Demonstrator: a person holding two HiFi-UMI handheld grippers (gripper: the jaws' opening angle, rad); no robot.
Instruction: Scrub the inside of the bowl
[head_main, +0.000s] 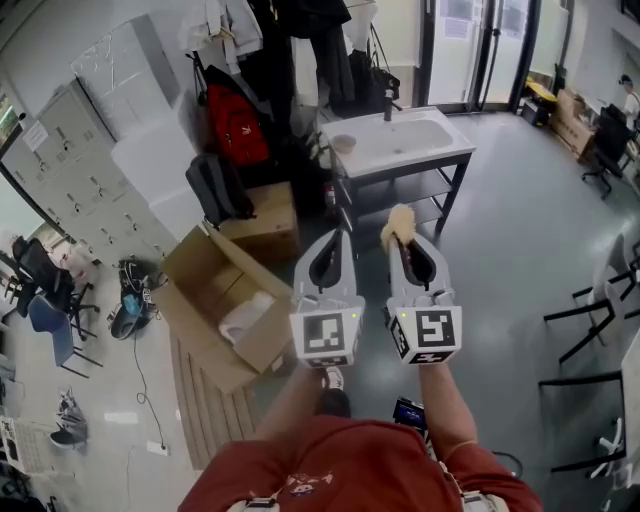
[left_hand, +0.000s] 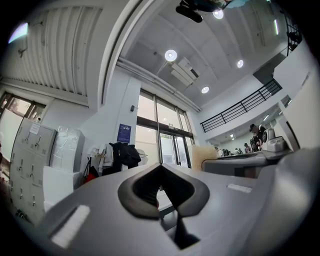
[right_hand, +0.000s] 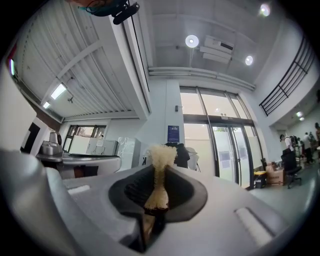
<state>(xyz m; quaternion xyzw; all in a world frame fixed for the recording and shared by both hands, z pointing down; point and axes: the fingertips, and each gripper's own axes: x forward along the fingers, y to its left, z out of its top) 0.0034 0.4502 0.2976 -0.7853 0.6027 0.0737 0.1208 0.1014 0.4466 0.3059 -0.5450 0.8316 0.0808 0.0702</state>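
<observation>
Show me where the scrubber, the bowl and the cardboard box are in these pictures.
scrubber (right_hand: 159, 180): right gripper view, on its pinched middle stretch.
bowl (head_main: 344, 143): head view, on its pale inside.
cardboard box (head_main: 195, 265): head view, on its open brown flap.

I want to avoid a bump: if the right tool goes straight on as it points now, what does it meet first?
Probably the white table ahead, touched by the held scrubber before the right tool itself. Height is unclear, so it could pass above.
</observation>
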